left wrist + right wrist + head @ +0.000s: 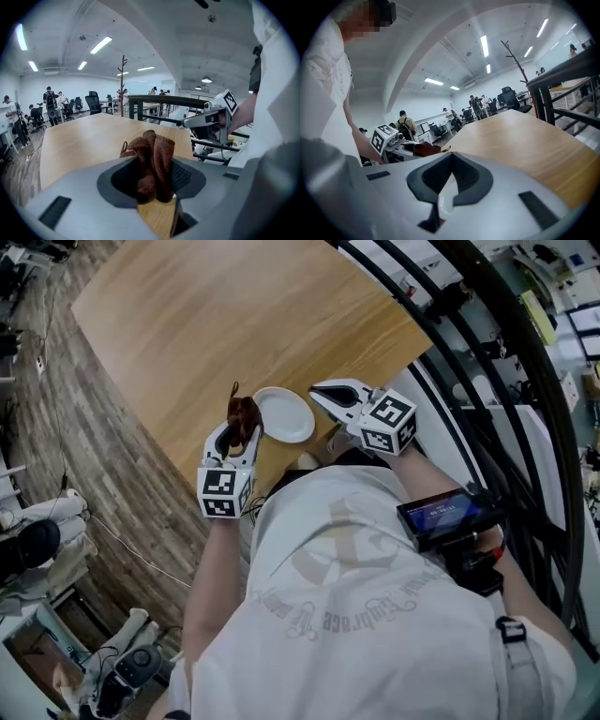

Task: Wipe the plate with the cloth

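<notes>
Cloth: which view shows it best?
Left gripper view: the cloth sits large in the middle, bunched between the left tongs. The head view shows it small at the plate's edge; the right gripper view catches only a brown bit.

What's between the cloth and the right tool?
The plate, on the table, with the cloth at its left rim and the right tool at its right rim. The head view shows it.

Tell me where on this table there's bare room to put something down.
The far stretch of the table, beyond the plate, is bare wood out to its edges. The near edge is crowded: the left gripper holding the cloth sits left of the plate, the right gripper at its right rim.
</notes>
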A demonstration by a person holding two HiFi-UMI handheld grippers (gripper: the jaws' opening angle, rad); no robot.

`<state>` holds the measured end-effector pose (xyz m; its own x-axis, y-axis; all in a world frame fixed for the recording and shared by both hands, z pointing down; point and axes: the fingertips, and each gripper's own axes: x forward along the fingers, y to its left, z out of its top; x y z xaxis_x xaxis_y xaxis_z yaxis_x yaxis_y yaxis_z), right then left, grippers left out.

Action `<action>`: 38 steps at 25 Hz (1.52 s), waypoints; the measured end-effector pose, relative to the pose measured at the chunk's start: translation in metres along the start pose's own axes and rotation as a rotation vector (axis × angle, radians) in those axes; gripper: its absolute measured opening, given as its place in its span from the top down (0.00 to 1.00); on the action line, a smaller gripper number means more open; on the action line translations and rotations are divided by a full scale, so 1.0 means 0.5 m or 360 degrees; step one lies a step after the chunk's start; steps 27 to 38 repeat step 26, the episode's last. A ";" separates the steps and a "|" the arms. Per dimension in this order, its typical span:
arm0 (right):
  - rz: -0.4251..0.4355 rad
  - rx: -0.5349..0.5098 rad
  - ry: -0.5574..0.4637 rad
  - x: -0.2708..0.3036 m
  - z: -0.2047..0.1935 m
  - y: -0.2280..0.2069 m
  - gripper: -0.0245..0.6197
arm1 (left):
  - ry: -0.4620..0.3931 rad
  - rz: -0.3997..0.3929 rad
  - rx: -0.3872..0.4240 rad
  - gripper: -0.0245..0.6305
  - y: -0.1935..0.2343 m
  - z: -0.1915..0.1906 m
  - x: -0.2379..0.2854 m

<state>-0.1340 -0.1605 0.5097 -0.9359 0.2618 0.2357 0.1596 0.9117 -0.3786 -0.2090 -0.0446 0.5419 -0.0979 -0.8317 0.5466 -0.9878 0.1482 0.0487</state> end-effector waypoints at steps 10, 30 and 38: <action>-0.0032 -0.0031 -0.0007 0.001 -0.026 0.092 0.94 | -0.0129 -0.0041 -0.0147 0.70 -0.014 -0.069 -0.084; -0.0108 -0.0056 -0.0036 -0.009 -0.014 0.097 0.94 | -0.0190 -0.0101 -0.0105 0.70 -0.017 -0.040 -0.080; -0.0108 -0.0056 -0.0036 -0.009 -0.014 0.097 0.94 | -0.0190 -0.0101 -0.0105 0.70 -0.017 -0.040 -0.080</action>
